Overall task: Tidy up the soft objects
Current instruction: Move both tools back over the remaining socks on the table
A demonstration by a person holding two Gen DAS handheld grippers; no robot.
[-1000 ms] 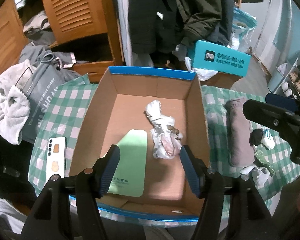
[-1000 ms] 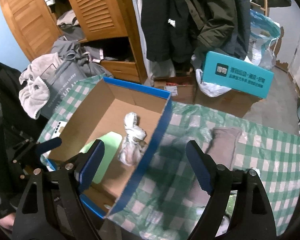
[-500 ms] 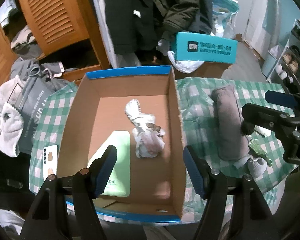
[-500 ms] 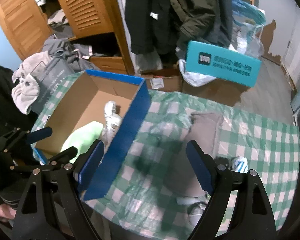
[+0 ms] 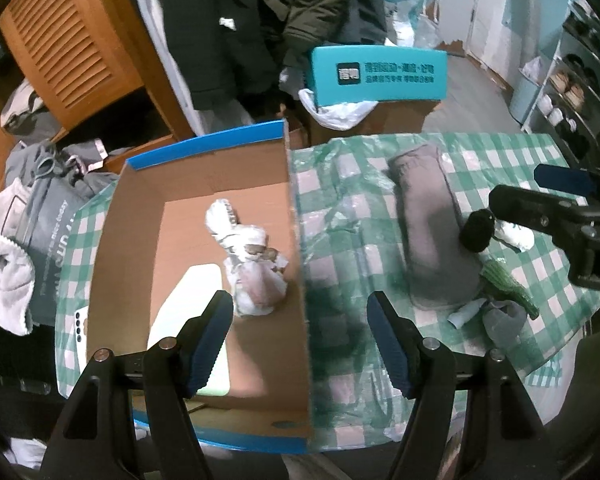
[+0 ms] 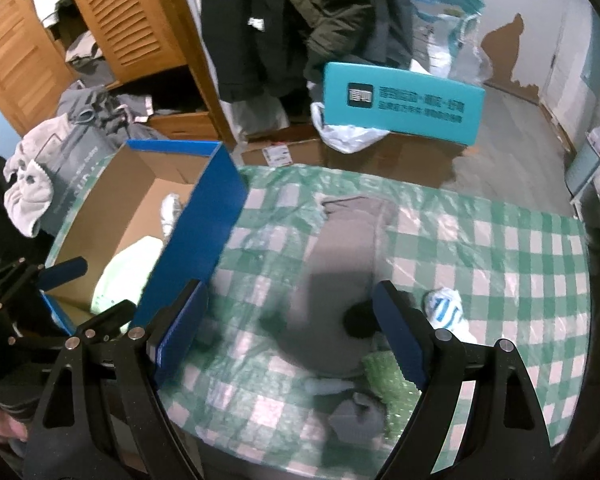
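While both tools hang empty, the right gripper [image 6: 290, 328] stands with its jaws spread wide above the grey roll [image 6: 340, 276], which lies lengthwise on the checked cloth [image 6: 500, 264] toward its near edge. A black ball [image 6: 360, 322] touches the roll's near right side; a white-and-blue sock [image 6: 446, 310] lies just beside it, and green wrap [image 6: 384, 380] and a small grey bundle [image 6: 358, 412] sit at the near edge. The left gripper [image 5: 300, 340], likewise spread, hovers over the right wall of the box [image 5: 296, 216], which occupies the cloth's left side. Inside it, a white bundle [image 5: 252, 256] rests against the right wall, a pale green card [image 5: 192, 328] on the floor beside it.

Step in hand, as judged: the approach to a further soft piece for boxing. The next move calls for lowering the right jaws astride the roll or the ball, closing, then carrying leftward over the box wall.
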